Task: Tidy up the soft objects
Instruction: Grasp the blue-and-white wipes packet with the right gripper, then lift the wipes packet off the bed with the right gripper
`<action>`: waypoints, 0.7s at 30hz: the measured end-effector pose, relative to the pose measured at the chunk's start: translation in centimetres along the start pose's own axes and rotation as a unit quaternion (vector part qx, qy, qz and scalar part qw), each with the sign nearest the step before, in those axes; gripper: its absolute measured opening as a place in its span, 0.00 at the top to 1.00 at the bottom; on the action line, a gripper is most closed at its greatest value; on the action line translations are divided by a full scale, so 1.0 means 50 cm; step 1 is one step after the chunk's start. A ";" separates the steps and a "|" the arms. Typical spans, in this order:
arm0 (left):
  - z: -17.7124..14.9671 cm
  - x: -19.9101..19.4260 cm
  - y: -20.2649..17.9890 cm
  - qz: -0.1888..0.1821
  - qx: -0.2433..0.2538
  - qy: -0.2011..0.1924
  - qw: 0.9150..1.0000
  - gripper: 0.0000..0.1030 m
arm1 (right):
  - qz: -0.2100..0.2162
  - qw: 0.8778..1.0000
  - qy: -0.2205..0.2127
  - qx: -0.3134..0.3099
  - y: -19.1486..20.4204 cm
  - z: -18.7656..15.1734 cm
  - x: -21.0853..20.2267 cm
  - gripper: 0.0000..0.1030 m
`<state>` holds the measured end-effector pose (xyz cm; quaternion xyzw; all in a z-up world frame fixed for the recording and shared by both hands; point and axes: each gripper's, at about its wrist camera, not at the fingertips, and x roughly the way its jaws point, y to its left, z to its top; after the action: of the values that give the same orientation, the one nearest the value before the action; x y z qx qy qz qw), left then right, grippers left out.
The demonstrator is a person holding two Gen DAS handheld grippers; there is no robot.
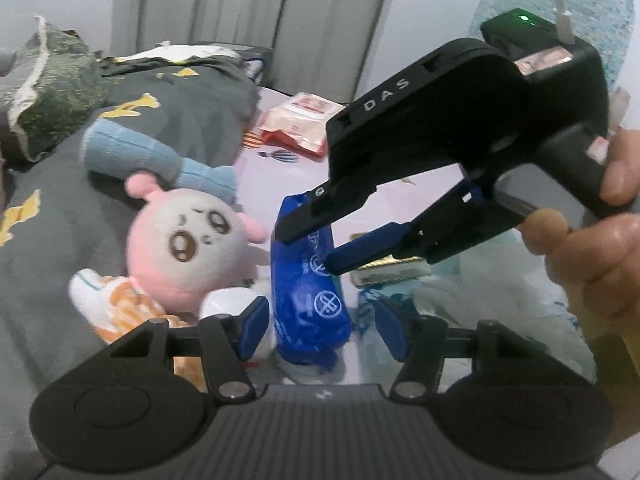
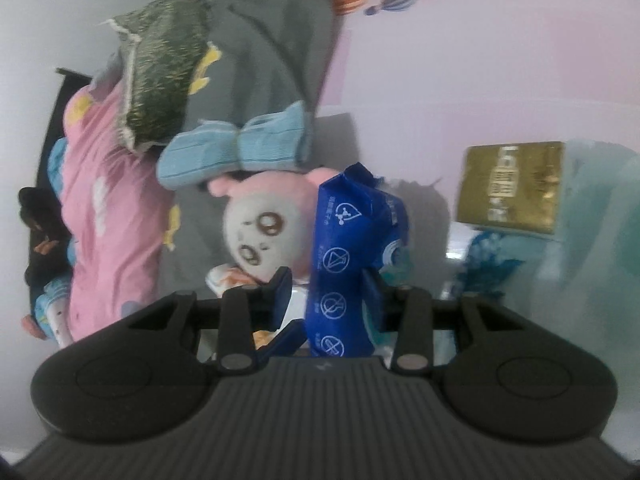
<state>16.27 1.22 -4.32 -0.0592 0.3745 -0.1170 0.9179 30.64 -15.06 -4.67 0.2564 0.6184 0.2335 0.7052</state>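
- Left wrist view: the glossy blue plastic pack printed with white round symbols point(image 1: 310, 304) stands on the pale lilac bed sheet point(image 1: 276, 168), just beside the edge of the grey quilt with yellow shapes point(image 1: 60, 248). Its long axis runs away from us, lower end nearest.
- The left gripper point(image 1: 324, 324) has its jaws apart. The pack's lower end sits between the blue pads point(image 1: 254, 320), with a sliver of gap on one side and a wider gap on the other.
- The right gripper point(image 1: 314, 246), held in a hand point(image 1: 592, 240), comes in from the right and bites the pack's upper end. We judge it clamped there.
- The round pink-and-white plush doll point(image 1: 188, 244) lies against the pack's left side, on the quilt's edge.
- Right wrist view: the pack point(image 2: 340, 264) rises straight ahead from between the fingers of the right gripper point(image 2: 328, 296), along their pointing line. The jaws stand narrow, and the far pad is hidden behind the pack.
- The gold foil packet point(image 2: 510, 188) lies well apart to the right.
- Both grippers share one pack, end to end. We judge the next move depends on which end keeps it.
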 end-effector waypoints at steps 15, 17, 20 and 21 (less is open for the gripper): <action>0.017 -0.002 -0.001 0.036 0.010 -0.010 0.999 0.52 | 0.091 0.996 -0.014 0.016 0.009 0.019 0.034 0.59; 0.015 -0.001 0.001 0.035 0.007 -0.010 0.999 0.52 | 0.083 0.996 -0.032 0.015 -0.002 0.021 0.009 0.57; 0.013 -0.002 0.003 0.035 0.001 -0.009 0.999 0.52 | 0.042 0.997 -0.061 0.007 -0.027 0.026 -0.018 0.45; 0.013 -0.003 0.003 0.036 0.001 -0.009 0.999 0.52 | 0.028 0.998 -0.062 0.012 -0.039 0.027 -0.018 0.42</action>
<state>16.66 1.40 -3.81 -0.0455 0.3684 -0.0840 0.9247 31.91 -17.23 -5.10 0.2959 0.5688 0.2296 0.7323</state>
